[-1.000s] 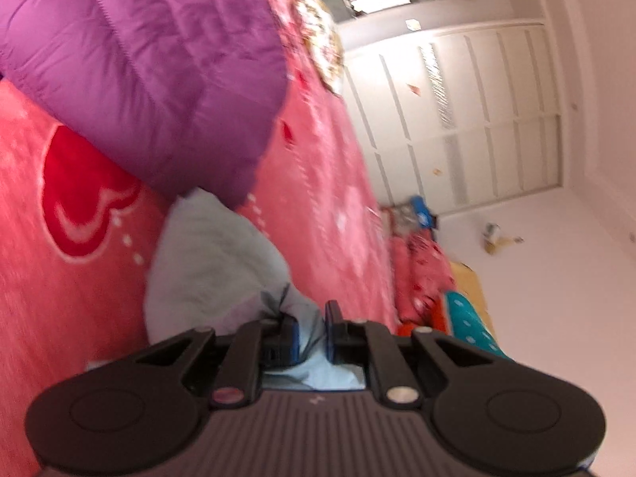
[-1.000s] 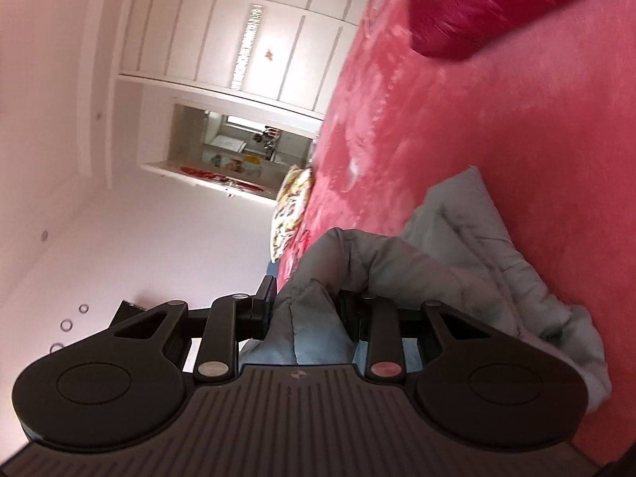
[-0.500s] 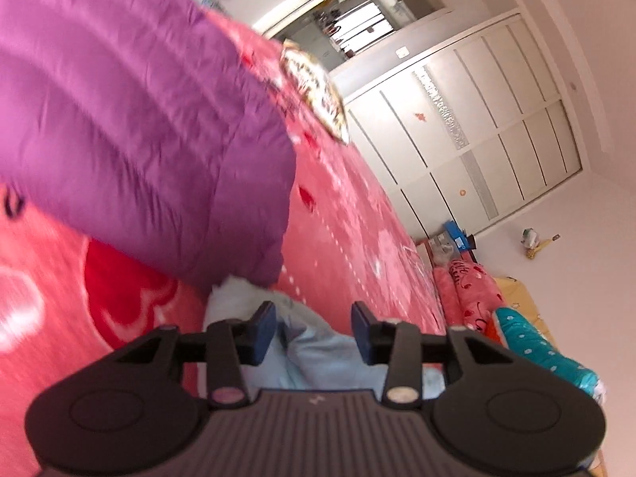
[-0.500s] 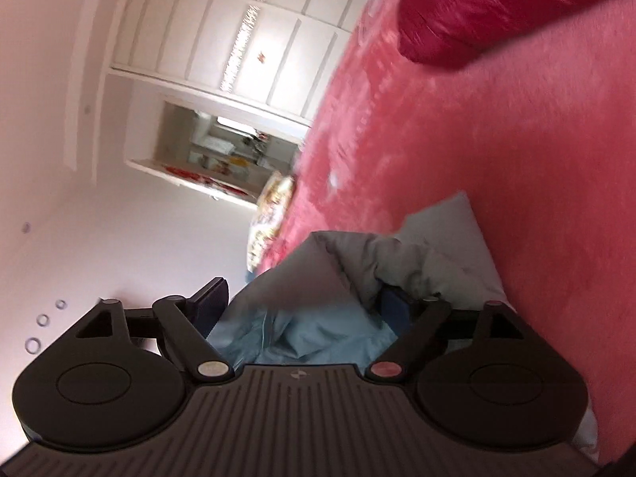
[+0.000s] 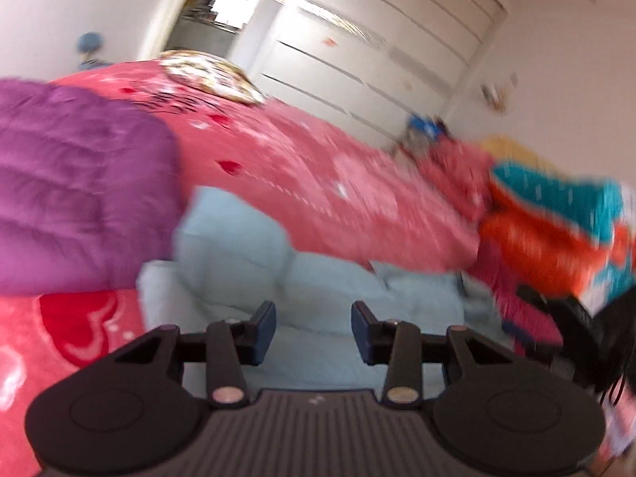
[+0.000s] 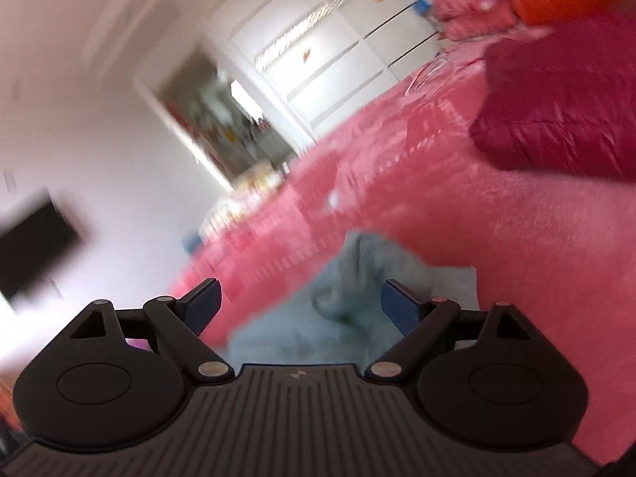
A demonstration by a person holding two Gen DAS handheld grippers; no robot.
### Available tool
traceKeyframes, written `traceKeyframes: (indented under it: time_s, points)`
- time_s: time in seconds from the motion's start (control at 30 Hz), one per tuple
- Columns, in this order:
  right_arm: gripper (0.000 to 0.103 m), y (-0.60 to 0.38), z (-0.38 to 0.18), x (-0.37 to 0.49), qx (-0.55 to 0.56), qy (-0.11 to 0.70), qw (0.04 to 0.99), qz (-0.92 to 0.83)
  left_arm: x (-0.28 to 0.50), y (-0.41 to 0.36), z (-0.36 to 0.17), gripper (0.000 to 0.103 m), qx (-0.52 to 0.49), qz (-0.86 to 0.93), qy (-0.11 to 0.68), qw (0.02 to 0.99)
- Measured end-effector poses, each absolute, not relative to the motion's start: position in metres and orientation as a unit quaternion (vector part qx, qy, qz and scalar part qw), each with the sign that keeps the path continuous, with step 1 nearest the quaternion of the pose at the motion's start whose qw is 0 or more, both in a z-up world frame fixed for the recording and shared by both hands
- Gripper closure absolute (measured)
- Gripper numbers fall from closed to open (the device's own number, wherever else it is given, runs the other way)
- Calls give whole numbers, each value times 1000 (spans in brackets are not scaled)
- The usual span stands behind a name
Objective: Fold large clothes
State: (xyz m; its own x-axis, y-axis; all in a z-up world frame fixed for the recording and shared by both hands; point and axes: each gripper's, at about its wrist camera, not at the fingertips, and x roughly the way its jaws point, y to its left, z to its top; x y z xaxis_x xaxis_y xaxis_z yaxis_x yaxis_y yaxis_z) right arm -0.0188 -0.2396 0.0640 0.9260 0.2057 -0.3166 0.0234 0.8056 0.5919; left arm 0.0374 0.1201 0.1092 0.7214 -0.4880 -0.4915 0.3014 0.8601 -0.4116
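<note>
Crowding the blue jacket (image 5: pixel 318 282) are a purple coat (image 5: pixel 79 198) and maroon coat (image 6: pixel 556 119).

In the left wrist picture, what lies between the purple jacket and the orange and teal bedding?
In the left wrist view, the pink blanket and the light blue garment lie between the purple jacket and the orange and teal bedding.

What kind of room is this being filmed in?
Most likely a bedroom in a home. A wide bed under a pink blanket fills the view, white wardrobe doors line the far wall, and padded jackets, a pale blue one and a purple one, lie on the bed.
</note>
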Motion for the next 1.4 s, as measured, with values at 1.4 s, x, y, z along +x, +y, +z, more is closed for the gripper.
traceKeyframes:
  time_s: [1.4]
  points:
    - [0,-250,52,0,271,211,934,-98,82,70,72,53,19,-89,251,964]
